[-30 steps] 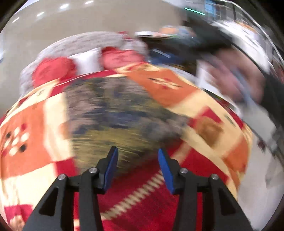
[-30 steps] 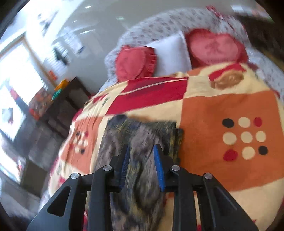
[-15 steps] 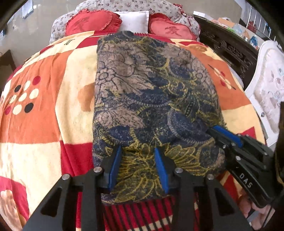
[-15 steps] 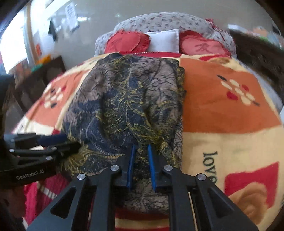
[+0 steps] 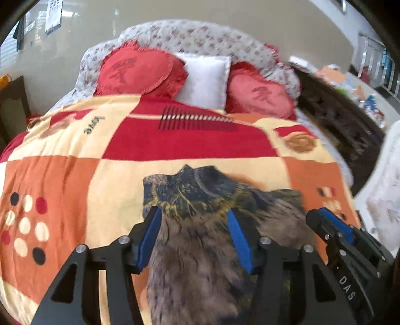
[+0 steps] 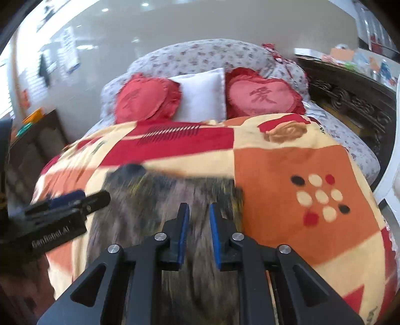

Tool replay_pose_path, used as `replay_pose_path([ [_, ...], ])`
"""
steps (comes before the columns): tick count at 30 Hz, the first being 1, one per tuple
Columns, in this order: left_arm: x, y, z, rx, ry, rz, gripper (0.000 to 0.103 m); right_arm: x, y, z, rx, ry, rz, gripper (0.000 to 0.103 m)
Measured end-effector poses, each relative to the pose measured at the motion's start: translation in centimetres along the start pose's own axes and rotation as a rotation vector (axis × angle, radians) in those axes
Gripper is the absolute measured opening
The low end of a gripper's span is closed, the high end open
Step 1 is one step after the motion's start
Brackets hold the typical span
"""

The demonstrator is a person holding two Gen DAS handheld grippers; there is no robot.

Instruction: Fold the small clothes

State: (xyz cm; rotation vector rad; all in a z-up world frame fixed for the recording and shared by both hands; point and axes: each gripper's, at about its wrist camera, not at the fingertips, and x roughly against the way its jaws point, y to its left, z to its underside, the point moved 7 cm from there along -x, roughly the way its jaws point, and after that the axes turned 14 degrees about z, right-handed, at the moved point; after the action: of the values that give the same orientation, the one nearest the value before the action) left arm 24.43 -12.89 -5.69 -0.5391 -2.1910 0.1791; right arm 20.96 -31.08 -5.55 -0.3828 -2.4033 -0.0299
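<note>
Both grippers hover over the dark patterned garment [image 5: 200,225], blurred, on the blanket [image 5: 62,175] at 6 o'clock. Left gripper [image 5: 195,237] has just opened wide, gripping nothing. Right gripper [image 6: 198,232]: narrow gap, grip unclear.

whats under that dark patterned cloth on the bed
The dark patterned cloth lies on the orange, red and cream blanket, which shows all around its far edge. Whatever sits directly beneath the cloth is covered and cannot be seen.

Plain pale wall [image 5: 225,15], floral headboard [image 5: 200,37], dark carved cabinet [image 6: 350,100], daylight at left
</note>
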Motion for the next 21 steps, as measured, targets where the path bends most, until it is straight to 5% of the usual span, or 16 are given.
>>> replay_pose_path([
  [5,-3.4,0.9,2.2,-0.013,0.016,-0.045,0.066,-5.6,1.2,1.9,0.058,0.071,0.054,0.036],
  [9,-4.2,0.7,3.2,-0.048,-0.009,-0.067,0.071,-6.6,-0.3,3.0,-0.006,0.035,-0.006,0.054],
  [13,-4.5,0.7,3.3,-0.051,-0.025,-0.068,0.072,-7.5,-1.3,3.2,-0.067,0.058,-0.094,0.055],
  [21,-4.7,0.9,3.3,-0.045,-0.036,-0.06,0.072,-7.3,-0.5,3.0,-0.01,0.03,-0.036,0.055],
])
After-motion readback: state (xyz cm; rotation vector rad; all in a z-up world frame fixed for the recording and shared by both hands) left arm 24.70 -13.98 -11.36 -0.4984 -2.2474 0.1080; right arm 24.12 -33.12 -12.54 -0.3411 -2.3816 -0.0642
